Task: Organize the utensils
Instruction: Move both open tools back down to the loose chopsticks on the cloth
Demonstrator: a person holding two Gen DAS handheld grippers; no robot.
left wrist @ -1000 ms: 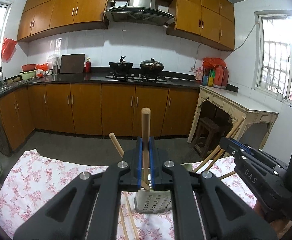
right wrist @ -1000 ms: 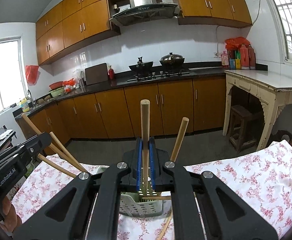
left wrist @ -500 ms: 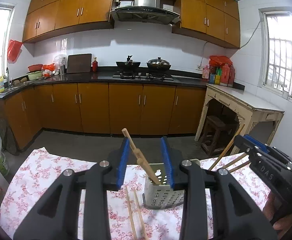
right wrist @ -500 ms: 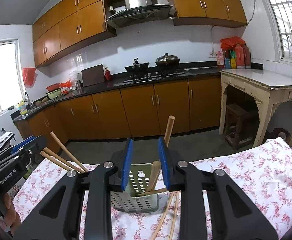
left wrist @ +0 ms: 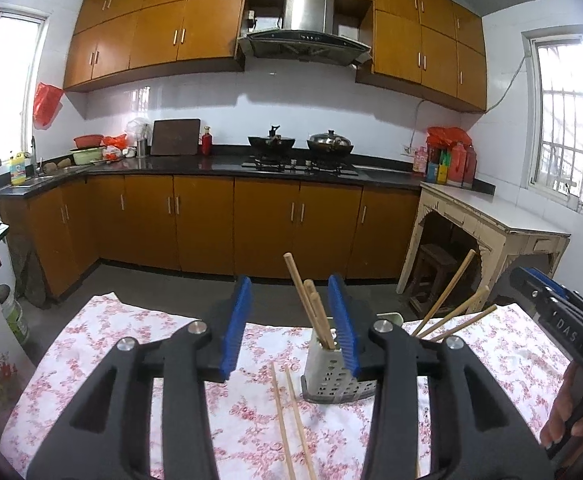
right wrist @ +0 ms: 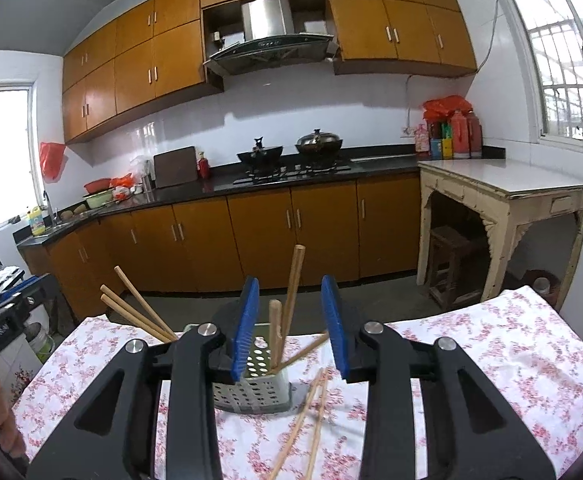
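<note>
Left gripper (left wrist: 291, 324): we see its jaws spread, just been opening, nothing pinched.
Right gripper (right wrist: 291, 328): jaws likewise spread, just been opening, empty.
Holder (right wrist: 257, 384): perforated basket upright on the flowered tablecloth (right wrist: 491, 364), beyond both grippers.
Chopsticks (right wrist: 291, 292): we see several leaning in the holder.
Loose chopsticks (left wrist: 291, 420): two lying on the cloth beside the holder.

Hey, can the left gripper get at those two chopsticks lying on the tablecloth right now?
Probably yes: the left gripper is open and empty, and the loose chopsticks lie bare just below it, beside the holder.
</note>
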